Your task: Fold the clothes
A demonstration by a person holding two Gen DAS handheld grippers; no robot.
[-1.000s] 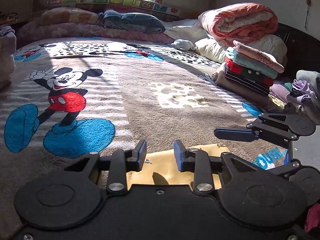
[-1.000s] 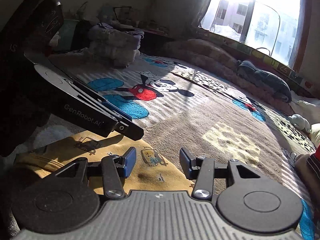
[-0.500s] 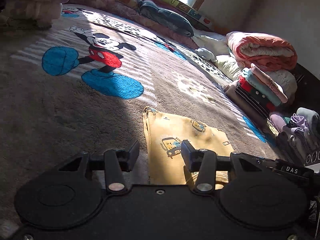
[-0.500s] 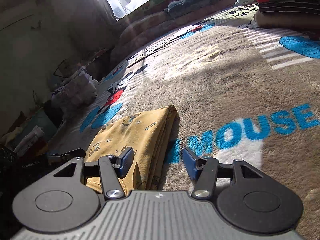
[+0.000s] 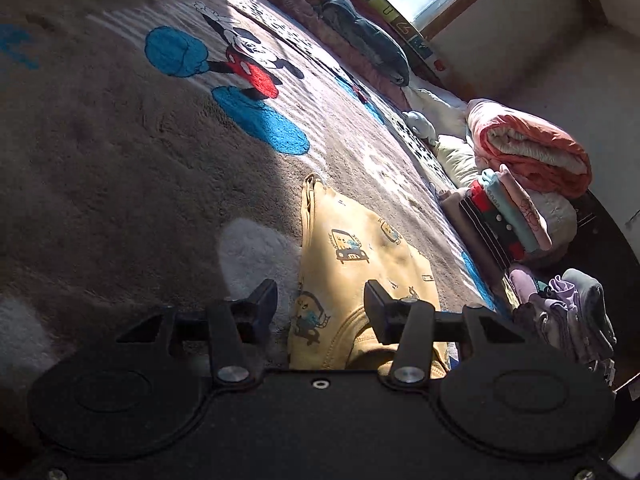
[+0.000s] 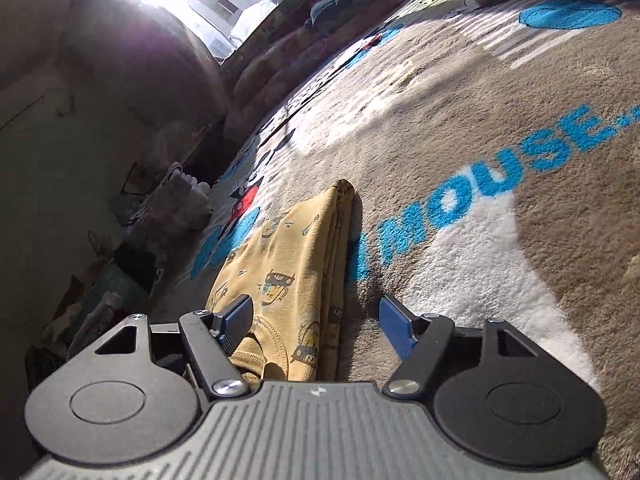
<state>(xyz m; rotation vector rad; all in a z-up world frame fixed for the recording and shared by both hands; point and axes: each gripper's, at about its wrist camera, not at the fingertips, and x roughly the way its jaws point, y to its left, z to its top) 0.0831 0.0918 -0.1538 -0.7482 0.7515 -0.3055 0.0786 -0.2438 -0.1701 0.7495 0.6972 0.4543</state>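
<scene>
The yellow cotton garment printed with small cartoon cars [image 5: 352,256] lies folded into a narrow, layered oblong on the plush brown cartoon-mouse blanket [image 5: 120,168] that covers the bed, directly ahead of both grippers. A second ago the left gripper [image 5: 320,300] looked out over the bed with only a strip of the yellow cloth under its fingers and the other gripper crossing its view; both have since swung round and dropped low, so each now looks along the length of the garment from its near end. The left gripper stands wide open and empty, its right finger over the cloth near the collar and its left finger over bare blanket, with the garment's long edge between them. The right gripper [image 6: 316,316] is likewise wide open and holds nothing: its left finger sits over the cloth, its right finger over the white patch of blanket, and the stacked folded edge [image 6: 340,240] runs forward between them. I judge that the lengthwise folds are done and the grippers are lining up on the two near corners, either for a last fold across or to lift the piece onto the stack of folded clothes [image 5: 504,216] well off to the left gripper's right. The layers look loose, so a shallow pinch could catch only the top ply.
</scene>
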